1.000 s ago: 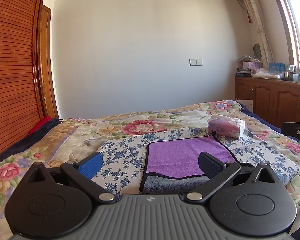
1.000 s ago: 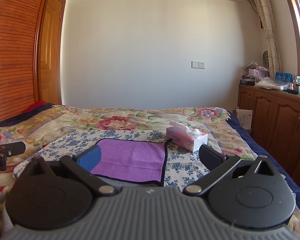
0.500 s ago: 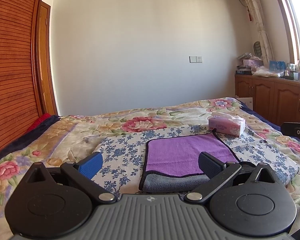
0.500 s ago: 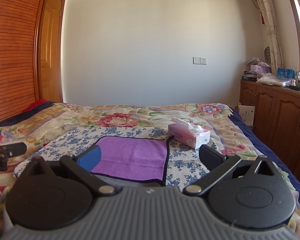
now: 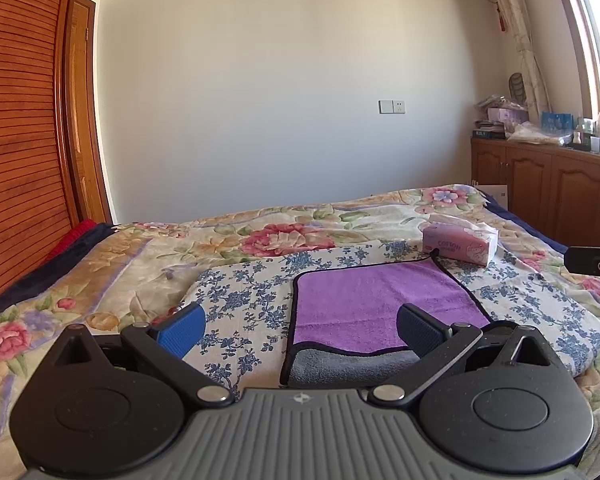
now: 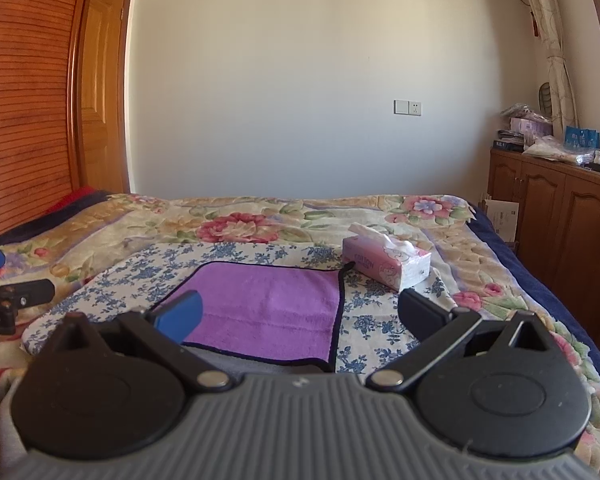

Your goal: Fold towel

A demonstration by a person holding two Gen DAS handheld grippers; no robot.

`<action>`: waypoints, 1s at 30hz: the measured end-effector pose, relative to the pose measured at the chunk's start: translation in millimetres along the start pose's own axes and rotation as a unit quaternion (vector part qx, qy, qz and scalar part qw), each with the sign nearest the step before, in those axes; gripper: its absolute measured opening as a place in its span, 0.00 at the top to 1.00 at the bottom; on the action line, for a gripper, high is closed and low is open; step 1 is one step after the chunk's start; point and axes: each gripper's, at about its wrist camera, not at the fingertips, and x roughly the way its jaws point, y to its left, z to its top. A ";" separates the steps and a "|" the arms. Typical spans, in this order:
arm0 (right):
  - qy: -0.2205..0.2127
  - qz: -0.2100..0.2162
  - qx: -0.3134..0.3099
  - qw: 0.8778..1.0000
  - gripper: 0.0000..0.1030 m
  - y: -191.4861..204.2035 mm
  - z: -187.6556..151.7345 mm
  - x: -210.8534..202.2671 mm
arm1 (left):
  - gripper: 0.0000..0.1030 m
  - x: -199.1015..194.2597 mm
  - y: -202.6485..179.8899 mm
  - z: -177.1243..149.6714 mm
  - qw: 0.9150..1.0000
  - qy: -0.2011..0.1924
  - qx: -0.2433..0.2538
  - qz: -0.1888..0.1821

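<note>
A purple towel with a black border and a grey underside lies folded on a blue-flowered cloth on the bed; the grey layer shows at its near edge. It also shows in the right wrist view. My left gripper is open and empty, held above the bed in front of the towel's near left corner. My right gripper is open and empty, in front of the towel's near right part. Neither touches the towel.
A pink tissue box stands just beyond the towel's far right corner, also in the right wrist view. The bed carries a floral quilt. A wooden cabinet runs along the right, a slatted wooden wardrobe on the left.
Both views have tilted slightly upward, so the bed and towel sit a little lower in frame. The towel has not moved and both grippers stay open.
</note>
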 end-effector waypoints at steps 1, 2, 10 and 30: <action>0.002 0.000 0.001 1.000 0.00 -0.8 0.2 1.8 | 0.00 2.3 0.0 0.0 1.000 0.001 0.001 0.000; 0.006 0.001 0.001 1.000 0.00 -1.4 0.6 4.6 | 0.00 4.3 -0.4 0.3 1.000 0.003 0.003 0.000; 0.034 0.006 0.003 0.999 0.00 -5.6 1.3 22.6 | 0.00 26.2 3.1 -1.3 1.000 0.022 0.009 -0.004; 0.071 0.022 -0.034 0.997 0.00 -9.5 2.9 59.6 | 0.00 81.0 7.0 -8.8 0.997 0.063 0.022 -0.036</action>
